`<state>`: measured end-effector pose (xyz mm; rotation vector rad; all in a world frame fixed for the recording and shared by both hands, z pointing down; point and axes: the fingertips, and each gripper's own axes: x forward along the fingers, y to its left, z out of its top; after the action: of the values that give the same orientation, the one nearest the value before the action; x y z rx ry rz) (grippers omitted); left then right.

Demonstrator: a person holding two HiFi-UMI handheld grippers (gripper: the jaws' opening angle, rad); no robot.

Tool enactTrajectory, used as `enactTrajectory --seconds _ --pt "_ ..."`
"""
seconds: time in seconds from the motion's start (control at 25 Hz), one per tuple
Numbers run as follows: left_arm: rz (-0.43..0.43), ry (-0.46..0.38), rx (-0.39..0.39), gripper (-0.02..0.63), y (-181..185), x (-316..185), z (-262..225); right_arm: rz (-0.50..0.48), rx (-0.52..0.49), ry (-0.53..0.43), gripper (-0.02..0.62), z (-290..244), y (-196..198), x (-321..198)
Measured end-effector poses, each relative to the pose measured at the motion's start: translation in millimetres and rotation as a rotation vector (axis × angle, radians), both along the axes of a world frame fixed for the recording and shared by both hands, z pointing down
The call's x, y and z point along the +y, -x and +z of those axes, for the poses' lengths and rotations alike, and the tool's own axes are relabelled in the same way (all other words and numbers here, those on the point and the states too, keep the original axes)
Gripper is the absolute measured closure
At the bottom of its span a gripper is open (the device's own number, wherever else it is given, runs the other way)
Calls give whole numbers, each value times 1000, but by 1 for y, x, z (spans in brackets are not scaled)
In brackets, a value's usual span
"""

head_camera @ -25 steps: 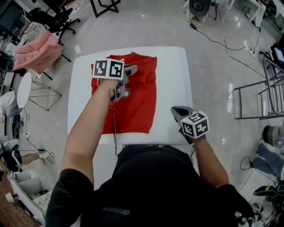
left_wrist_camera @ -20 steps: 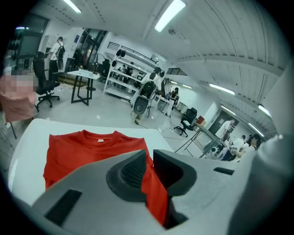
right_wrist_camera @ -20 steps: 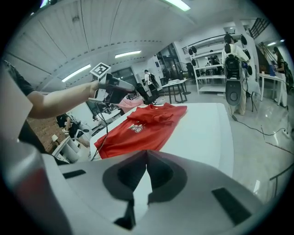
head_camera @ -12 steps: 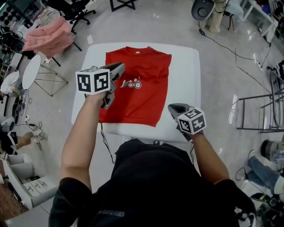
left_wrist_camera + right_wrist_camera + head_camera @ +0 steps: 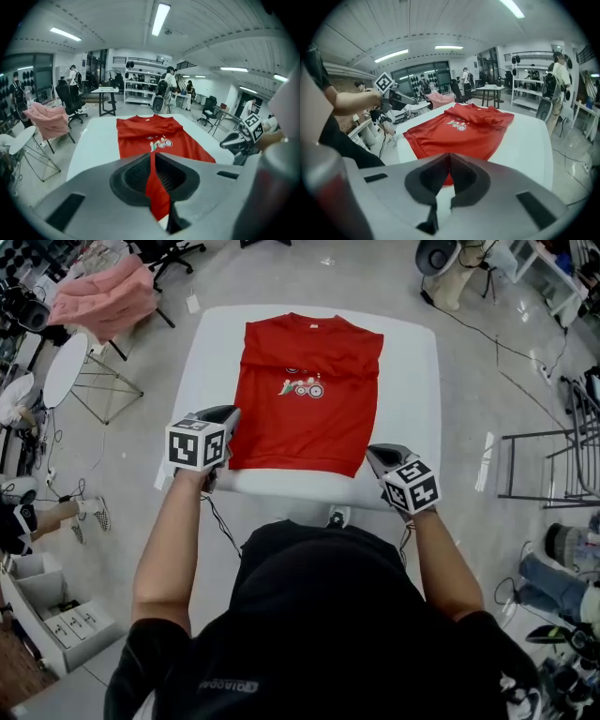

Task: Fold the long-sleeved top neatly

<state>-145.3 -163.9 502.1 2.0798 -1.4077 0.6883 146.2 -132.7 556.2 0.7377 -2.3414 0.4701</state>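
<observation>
Flatly spread, the red top lies on the white surface. Its outline is a plain rectangle, with the collar at the far edge, the hem along the near edge and a small printed picture on the chest. The left tongs hang by the hem's left corner. They have just been closing and stand narrowly apart, with red cloth showing through the gap but none pinched. The right tongs hover at the hem's right corner, closed and empty. A pink garment lies beyond the surface, far left.
</observation>
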Motion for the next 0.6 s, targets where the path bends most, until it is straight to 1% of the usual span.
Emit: enactTrajectory --seconds 0.04,0.16,0.2,0.24,0.32,0.44,0.48,0.6 --pt "8 18 -2 572 6 13 10 -6 27 -26 591 3 2 6" --pt "51 56 35 572 10 50 37 -33 121 -86 591 13 10 26" --pt "72 62 35 572 11 60 45 -45 146 -102 589 17 15 32" --pt "97 64 19 572 11 68 53 -60 169 -122 591 20 21 36" --pt "155 61 -56 572 13 82 72 -102 238 -180 589 28 31 45" --pt "268 55 -200 571 15 97 100 -192 400 -288 588 42 42 55" --pt "308 53 -245 566 16 102 108 -220 448 -316 577 47 46 59" --pt "433 21 -367 521 14 117 119 -255 545 -354 548 59 55 63"
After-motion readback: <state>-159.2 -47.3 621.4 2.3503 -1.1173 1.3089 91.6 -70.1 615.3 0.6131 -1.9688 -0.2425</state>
